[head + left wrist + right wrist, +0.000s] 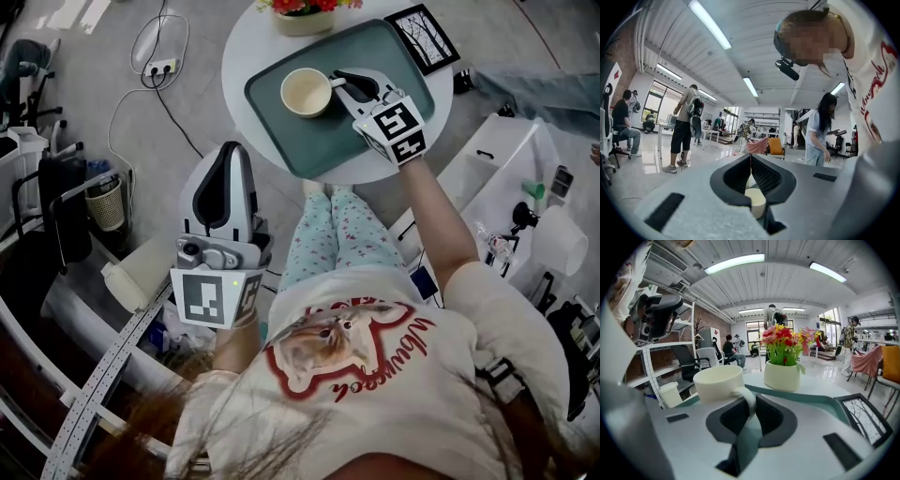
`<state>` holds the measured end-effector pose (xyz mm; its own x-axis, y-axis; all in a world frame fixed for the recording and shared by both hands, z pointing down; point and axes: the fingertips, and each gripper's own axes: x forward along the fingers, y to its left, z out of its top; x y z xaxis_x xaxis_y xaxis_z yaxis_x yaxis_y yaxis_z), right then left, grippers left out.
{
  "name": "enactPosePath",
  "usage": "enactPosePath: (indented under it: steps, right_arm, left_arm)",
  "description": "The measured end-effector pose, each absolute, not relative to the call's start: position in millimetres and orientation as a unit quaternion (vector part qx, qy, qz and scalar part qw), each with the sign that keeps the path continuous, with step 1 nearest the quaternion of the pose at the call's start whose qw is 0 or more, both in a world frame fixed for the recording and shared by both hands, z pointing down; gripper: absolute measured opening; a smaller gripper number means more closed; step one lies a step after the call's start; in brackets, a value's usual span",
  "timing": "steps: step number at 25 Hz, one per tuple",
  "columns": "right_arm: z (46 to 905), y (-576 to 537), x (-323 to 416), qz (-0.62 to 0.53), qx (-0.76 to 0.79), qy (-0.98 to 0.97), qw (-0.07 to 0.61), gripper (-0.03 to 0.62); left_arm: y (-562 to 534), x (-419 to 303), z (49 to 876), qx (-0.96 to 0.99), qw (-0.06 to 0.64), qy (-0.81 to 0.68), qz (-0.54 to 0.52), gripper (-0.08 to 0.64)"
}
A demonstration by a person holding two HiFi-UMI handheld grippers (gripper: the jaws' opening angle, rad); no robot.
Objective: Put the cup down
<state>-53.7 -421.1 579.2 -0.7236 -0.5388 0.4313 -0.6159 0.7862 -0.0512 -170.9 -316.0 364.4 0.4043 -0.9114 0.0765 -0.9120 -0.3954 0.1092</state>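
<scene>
A cream cup [307, 92] stands upright on the green tray [281, 131], handle toward my right gripper [339, 86]. In the right gripper view the cup [719, 383] sits just beyond the jaws, and my right gripper [750, 411] is shut on its handle, with the tray [825, 401] showing below. My left gripper [223, 159] hangs off the table's near left, over the person's lap, far from the cup. In its own view my left gripper [750, 161] is shut, pads meeting in a thin line, gripping nothing.
The tray lies on a round white table [244, 56]. A pot of flowers [305, 19] [782, 375] stands behind it, and a framed picture [424, 37] [862, 420] lies to its right. White shelving [506, 159] stands at right. Several people [686, 126] stand in the room.
</scene>
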Motion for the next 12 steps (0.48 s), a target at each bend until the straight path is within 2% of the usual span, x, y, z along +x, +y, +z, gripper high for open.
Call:
enactPosePath:
  steps: [12]
  right_arm:
    - [578.1,-413.3,-47.6,0.101,0.329,-0.919,0.194,0.055]
  left_arm:
    - [-317.9,-162.7,359.1,0.842,0.072,-0.535,-0.003,0.015]
